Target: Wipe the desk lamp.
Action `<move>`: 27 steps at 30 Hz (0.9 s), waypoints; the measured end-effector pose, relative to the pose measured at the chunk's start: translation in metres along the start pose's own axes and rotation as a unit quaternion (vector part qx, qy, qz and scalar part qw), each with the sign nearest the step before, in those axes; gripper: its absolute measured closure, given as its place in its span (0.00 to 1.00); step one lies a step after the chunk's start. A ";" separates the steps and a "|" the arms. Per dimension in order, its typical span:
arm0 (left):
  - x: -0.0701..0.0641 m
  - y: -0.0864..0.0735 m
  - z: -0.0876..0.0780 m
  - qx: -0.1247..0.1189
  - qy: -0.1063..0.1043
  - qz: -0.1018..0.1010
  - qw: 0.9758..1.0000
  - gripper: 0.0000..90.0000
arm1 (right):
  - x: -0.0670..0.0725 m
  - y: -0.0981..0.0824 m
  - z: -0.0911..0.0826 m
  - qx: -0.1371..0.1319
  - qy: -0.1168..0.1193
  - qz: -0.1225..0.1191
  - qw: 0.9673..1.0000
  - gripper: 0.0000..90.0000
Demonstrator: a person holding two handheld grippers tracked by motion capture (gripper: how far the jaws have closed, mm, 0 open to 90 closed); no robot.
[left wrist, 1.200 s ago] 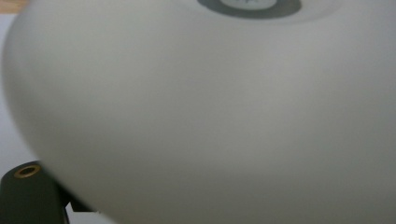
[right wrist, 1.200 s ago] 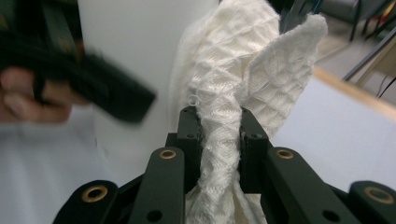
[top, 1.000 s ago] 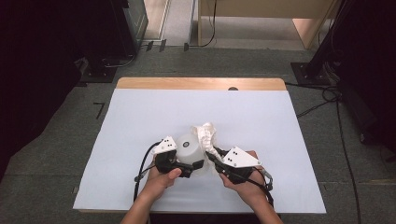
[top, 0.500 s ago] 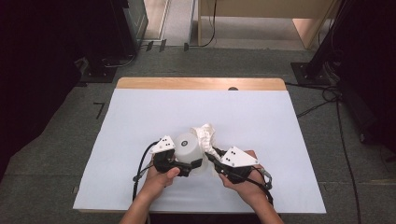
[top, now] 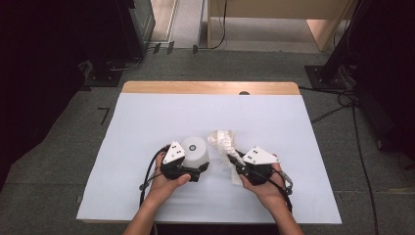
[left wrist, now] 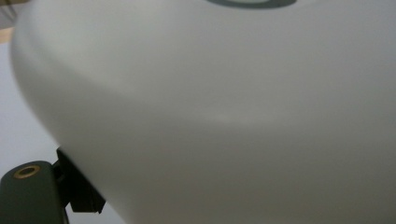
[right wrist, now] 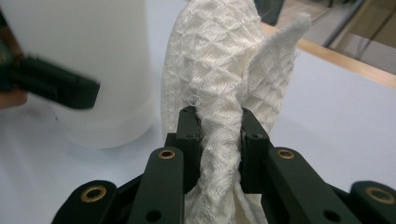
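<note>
A person's two hands, entering from the near edge of a table covered with a pale sheet, each hold a gripper.

The left gripper sits at the near side of a white cup that stands upside down on the sheet, its base with a dark ring facing up. In the left gripper view the cup's smooth wall lies right against the camera, and one black jaw touches its lower left side. In the right gripper view a black jaw lies across the cup's wall. The jaws appear to clasp the cup from either side, though the second pad's contact is hidden.

The right gripper pinches a white cloth with a diamond weave. In the right gripper view its two black jaws are pressed together on a twisted fold of the cloth, which rises upright beyond the pads and hangs below them. The right gripper thus holds the cloth at its lower middle.

In the high view the cloth stands just to the right of the cup, near it but apart; its crumpled top points away from the person, and its lower end trails onto the sheet beside the right hand.
</note>
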State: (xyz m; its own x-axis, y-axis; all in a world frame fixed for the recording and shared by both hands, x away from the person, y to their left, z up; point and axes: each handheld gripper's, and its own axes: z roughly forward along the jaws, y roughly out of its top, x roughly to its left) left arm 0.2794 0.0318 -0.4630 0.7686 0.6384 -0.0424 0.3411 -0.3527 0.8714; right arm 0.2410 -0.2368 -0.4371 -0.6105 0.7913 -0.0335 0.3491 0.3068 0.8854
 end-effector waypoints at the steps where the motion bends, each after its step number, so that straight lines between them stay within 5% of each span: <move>1: -0.001 -0.001 0.003 0.005 0.012 0.011 1.000 0.09 | -0.004 0.000 -0.002 -0.004 -0.005 0.008 1.000 0.83; 6: -0.005 -0.007 0.013 0.019 0.021 0.038 0.999 0.09 | -0.012 -0.004 -0.005 -0.011 -0.015 0.029 0.999 0.83; 12: -0.005 -0.007 0.011 0.017 0.044 0.015 0.999 0.01 | -0.013 -0.005 -0.003 -0.007 -0.012 0.028 1.000 0.83; 17: -0.019 -0.009 0.008 0.006 0.074 -0.023 0.997 0.00 | -0.013 -0.006 -0.002 -0.005 -0.014 0.029 0.999 0.83; 22: -0.037 -0.008 0.019 0.022 0.166 -0.077 0.983 0.00 | -0.013 -0.005 -0.003 -0.009 -0.016 0.029 0.999 0.83; 25: -0.041 -0.007 0.024 0.028 0.196 -0.096 0.975 0.01 | -0.012 -0.005 -0.003 -0.009 -0.015 0.029 0.999 0.83; 27: -0.042 -0.007 0.025 0.027 0.207 -0.099 0.973 0.03 | -0.012 -0.005 -0.003 -0.009 -0.015 0.029 0.999 0.83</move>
State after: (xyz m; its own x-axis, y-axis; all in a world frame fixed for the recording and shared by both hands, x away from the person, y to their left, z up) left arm 0.2583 -0.0096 -0.4792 0.4038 0.9148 0.0033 0.4974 -0.2226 0.8385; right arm 0.2446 -0.2496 -0.4401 -0.5688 0.8225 0.0041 0.3697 0.2513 0.8945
